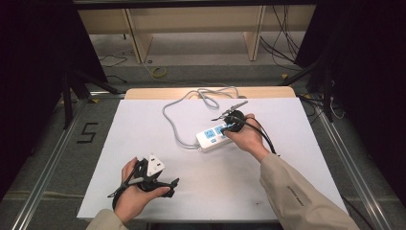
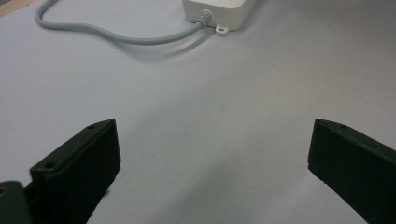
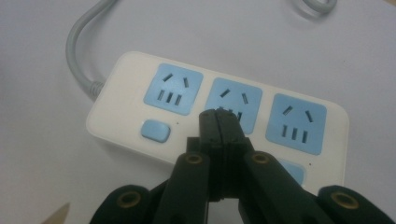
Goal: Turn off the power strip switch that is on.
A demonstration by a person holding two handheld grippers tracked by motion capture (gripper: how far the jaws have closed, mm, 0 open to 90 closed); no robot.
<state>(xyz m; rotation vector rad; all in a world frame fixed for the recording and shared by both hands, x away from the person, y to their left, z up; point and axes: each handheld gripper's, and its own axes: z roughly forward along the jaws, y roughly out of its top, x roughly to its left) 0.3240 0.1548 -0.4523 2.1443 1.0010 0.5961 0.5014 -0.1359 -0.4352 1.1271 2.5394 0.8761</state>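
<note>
My right gripper (image 3: 218, 116) has its jaws pressed together with nothing between them. Its tip is right over the middle blue socket of the white power strip (image 3: 135, 107). The power strip lies near the middle of the white table (image 1: 143, 129), and its grey cord (image 1: 172, 122) loops away toward the far edge. My left gripper (image 1: 160, 184) rests near the front edge, well apart from the strip. Its jaws are wide apart and hold nothing.
</note>
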